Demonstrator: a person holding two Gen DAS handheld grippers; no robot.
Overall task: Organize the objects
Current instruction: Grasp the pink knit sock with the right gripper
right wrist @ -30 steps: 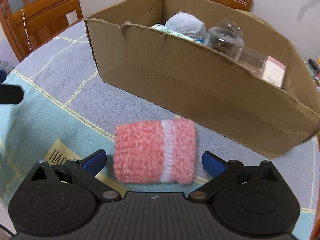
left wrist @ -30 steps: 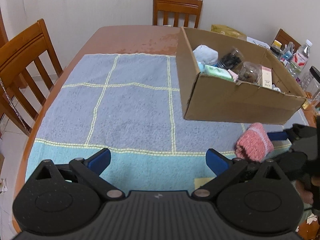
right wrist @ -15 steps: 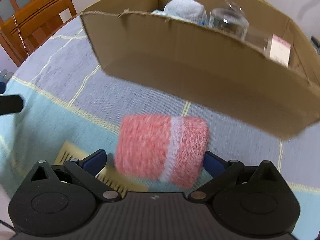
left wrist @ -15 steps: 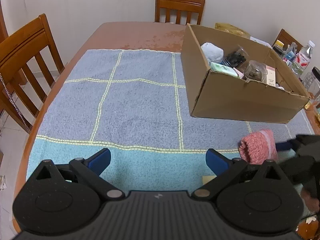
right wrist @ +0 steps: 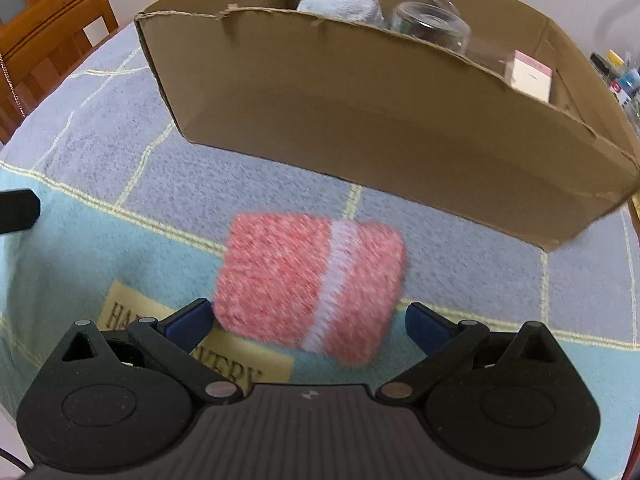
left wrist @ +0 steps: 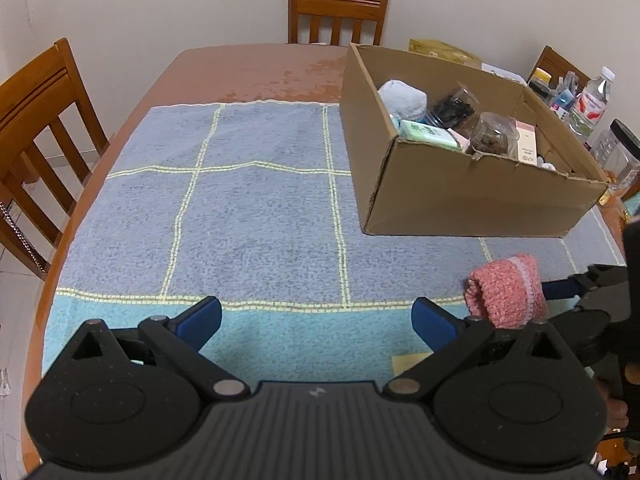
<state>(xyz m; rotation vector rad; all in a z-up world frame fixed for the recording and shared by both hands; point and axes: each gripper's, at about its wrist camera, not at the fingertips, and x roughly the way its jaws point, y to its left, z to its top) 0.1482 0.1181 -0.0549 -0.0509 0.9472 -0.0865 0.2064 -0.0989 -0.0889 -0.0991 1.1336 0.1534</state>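
Note:
A rolled pink knitted cloth with a pale stripe lies on the blue checked towel, just in front of the cardboard box. My right gripper is open, and the roll sits between its blue fingertips, slightly tilted and blurred. In the left wrist view the same roll is at the right, with a right gripper finger beside it. My left gripper is open over the towel's light-blue border, holding nothing. The box holds a pale rolled cloth, jars and small packets.
The towel covers a brown wooden table with wooden chairs at the left and far side. Bottles and jars crowd the table's right end behind the box. A tan label is sewn on the towel.
My right gripper has moved forward around the pink roll, which now looks larger and lies between the fingertips. The left gripper has pulled back and up, so the box looks farther away.

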